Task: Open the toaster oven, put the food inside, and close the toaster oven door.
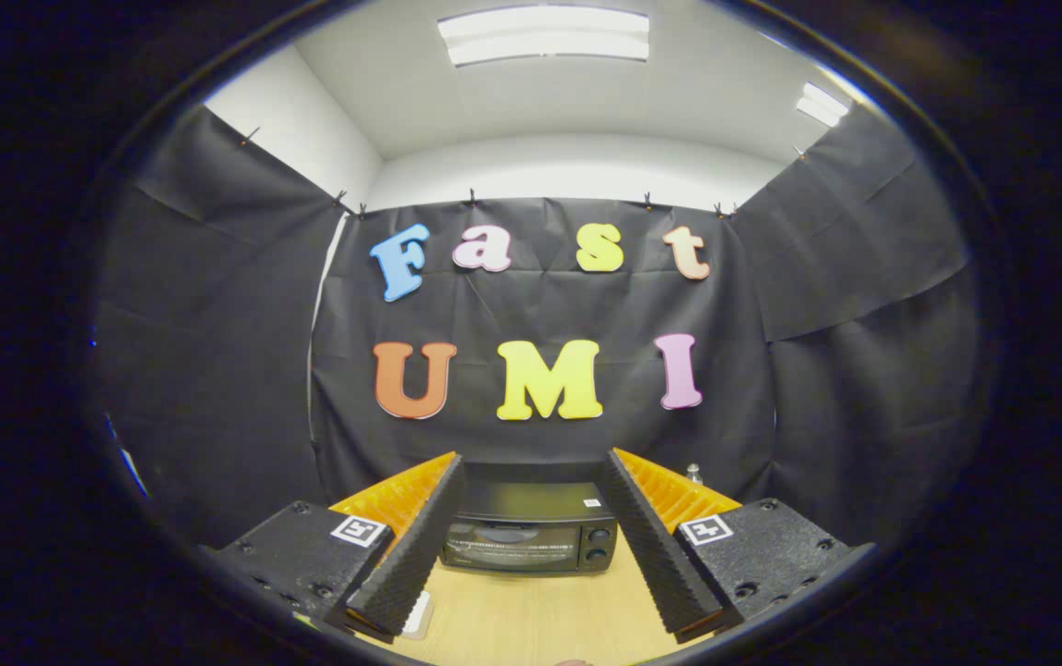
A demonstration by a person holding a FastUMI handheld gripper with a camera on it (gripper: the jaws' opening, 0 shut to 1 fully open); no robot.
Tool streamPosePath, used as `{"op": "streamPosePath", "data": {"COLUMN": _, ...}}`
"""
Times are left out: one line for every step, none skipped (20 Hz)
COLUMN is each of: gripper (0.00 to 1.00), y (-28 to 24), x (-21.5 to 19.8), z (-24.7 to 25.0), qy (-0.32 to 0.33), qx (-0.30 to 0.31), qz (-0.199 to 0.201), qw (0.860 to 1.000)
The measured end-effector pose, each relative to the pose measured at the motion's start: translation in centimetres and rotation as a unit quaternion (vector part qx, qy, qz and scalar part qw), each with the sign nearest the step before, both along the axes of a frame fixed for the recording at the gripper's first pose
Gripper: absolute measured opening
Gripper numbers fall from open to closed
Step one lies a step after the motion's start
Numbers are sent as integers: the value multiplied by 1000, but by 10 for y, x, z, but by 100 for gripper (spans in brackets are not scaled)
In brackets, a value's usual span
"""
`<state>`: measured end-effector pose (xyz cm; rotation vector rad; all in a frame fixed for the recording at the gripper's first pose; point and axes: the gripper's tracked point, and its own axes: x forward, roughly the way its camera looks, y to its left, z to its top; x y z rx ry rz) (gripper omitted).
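A black toaster oven (528, 534) stands on the wooden table (531, 615) against the booth's back wall, its glass door shut and two knobs (598, 544) on its right side. My gripper (535, 550) is held well back from it, open wide, with nothing between its fingers. The oven shows in the gap between the two fingers (411, 546), beyond their tips. A white flat object (418, 615) peeks out on the table beside the left finger, mostly hidden by it.
Black cloth walls close the booth on the left, back and right. A small pale object (694, 473) stands behind the right finger near the back wall. Bare tabletop lies between me and the oven.
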<state>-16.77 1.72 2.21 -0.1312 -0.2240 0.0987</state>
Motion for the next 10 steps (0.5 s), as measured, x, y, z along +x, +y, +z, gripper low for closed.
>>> {"op": "streamPosePath", "data": {"gripper": 100, "y": -1, "x": -1, "z": 0, "qy": -1, "qx": 3, "qz": 2, "qw": 1000}}
{"op": "streamPosePath", "data": {"gripper": 100, "y": -4, "x": -1, "z": 2, "qy": 1, "qx": 4, "qz": 2, "qw": 1000}}
{"op": "streamPosePath", "data": {"gripper": 100, "y": -5, "x": -2, "z": 3, "qy": 0, "qx": 6, "qz": 1, "qw": 1000}}
{"op": "streamPosePath", "data": {"gripper": 100, "y": -5, "x": 0, "z": 0, "qy": 5, "qx": 7, "qz": 2, "qw": 1000}}
{"op": "streamPosePath", "data": {"gripper": 100, "y": -4, "x": 1, "z": -2, "qy": 9, "qx": 11, "qz": 5, "qw": 1000}}
{"op": "streamPosePath", "data": {"gripper": 100, "y": -3, "x": 3, "z": -4, "qy": 14, "qx": 14, "qz": 10, "qw": 1000}}
{"op": "streamPosePath", "data": {"gripper": 100, "y": -4, "x": 4, "z": -6, "qy": 18, "qx": 20, "qz": 11, "qw": 1000}}
{"op": "streamPosePath", "data": {"gripper": 100, "y": -6, "x": 5, "z": -6, "qy": 20, "qx": 25, "qz": 11, "qw": 999}}
{"op": "streamPosePath", "data": {"gripper": 100, "y": -7, "x": 6, "z": -7, "qy": 22, "qx": 29, "qz": 12, "qw": 999}}
{"op": "streamPosePath", "data": {"gripper": 100, "y": -9, "x": 6, "z": -7, "qy": 22, "qx": 32, "qz": 11, "qw": 999}}
